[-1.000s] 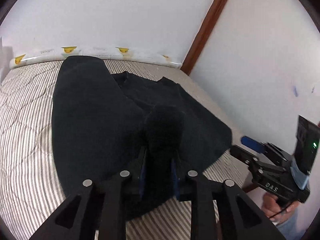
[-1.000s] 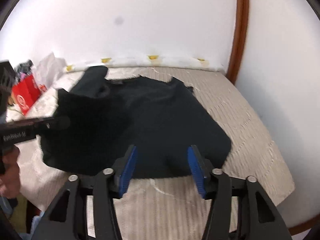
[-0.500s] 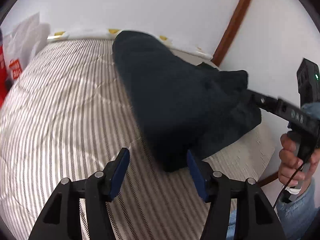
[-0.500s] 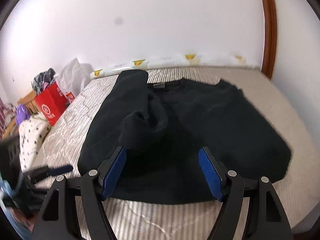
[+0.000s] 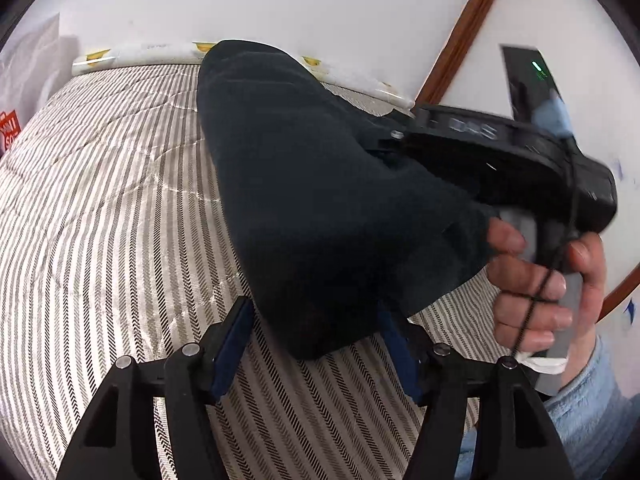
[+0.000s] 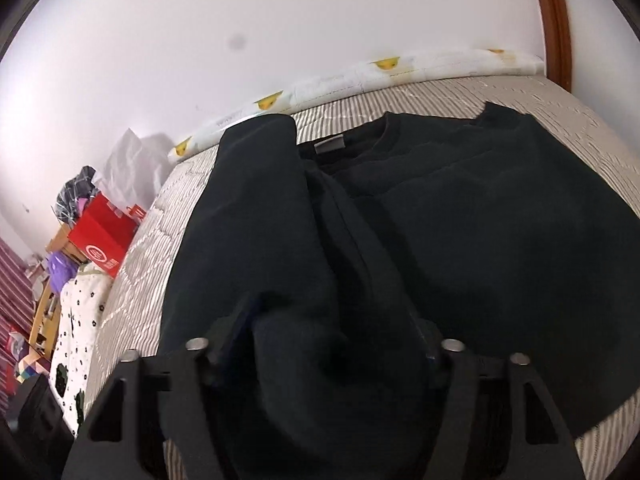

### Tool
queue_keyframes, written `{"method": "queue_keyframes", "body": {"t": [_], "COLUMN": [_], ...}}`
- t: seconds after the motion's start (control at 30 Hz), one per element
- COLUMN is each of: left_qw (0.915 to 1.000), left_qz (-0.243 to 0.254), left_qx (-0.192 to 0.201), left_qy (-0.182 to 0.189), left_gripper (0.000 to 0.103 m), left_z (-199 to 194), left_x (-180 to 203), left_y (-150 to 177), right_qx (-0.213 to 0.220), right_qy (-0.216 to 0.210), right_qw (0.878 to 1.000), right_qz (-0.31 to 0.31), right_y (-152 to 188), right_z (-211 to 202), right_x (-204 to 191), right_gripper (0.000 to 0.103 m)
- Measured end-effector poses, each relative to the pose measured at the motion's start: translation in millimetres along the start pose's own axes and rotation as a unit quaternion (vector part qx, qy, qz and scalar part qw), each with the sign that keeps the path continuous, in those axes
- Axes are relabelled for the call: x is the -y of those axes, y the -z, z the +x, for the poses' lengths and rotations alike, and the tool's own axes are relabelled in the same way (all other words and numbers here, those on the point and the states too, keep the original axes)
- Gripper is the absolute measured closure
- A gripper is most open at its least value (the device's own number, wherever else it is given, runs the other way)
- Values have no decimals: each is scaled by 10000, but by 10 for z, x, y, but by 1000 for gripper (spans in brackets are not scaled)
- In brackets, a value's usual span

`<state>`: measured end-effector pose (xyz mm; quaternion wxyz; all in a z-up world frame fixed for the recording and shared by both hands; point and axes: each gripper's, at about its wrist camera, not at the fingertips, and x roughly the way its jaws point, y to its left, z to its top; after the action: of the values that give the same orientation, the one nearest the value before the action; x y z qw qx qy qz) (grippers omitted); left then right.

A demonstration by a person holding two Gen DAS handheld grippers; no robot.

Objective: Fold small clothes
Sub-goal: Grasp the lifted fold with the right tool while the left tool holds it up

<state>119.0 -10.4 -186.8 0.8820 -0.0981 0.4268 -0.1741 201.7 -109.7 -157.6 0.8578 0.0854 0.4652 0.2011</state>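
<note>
Sweater (image 6: pixel 500 216) sleeve now betw. closing right tongs (image 6: pixel 336 344); left tongs (image 5: pixel 316 344) let go, opening.

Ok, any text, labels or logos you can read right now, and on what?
Right gripper, jaws closing with the sweater between them: white lettering on its body, maybe "DAS", too blurred to be sure.
Red bag: round white logo, too small to read; its white letters are cut off in the left view.
Neck label: grey, nothing readable.
</note>
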Motion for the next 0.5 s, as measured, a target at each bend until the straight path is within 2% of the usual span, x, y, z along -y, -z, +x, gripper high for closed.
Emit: {"method": "queue_keyframes", "body": {"t": [0.03, 0.1, 0.23, 0.37, 0.5], "left_qw": [10000, 10000, 9999, 9994, 9996], "left_qz": [18, 8, 18, 105, 216], "left_qx": [-6, 4, 2, -79, -68], "left_qy": [-14, -24, -170, -306, -172], "left_gripper": [41, 41, 41, 41, 39], "left_z": [-9, -11, 17, 163, 286], "left_x": [-3, 10, 81, 218, 420], "left_y": [9, 29, 14, -99, -205], "right_qx": [23, 131, 799, 1412, 1505], "right_qy": [-47, 106, 295, 906, 1556], "right_qw": [10000, 9994, 9932, 9794, 9715], "right_qz": [-53, -292, -796, -1125, -966], "right_y": [-21, -53, -110, -219, -341], "right_z": [33, 40, -307, -721, -907], "right_x": [-41, -116, -125, 40, 500], "right_gripper": [60, 82, 86, 87, 87]}}
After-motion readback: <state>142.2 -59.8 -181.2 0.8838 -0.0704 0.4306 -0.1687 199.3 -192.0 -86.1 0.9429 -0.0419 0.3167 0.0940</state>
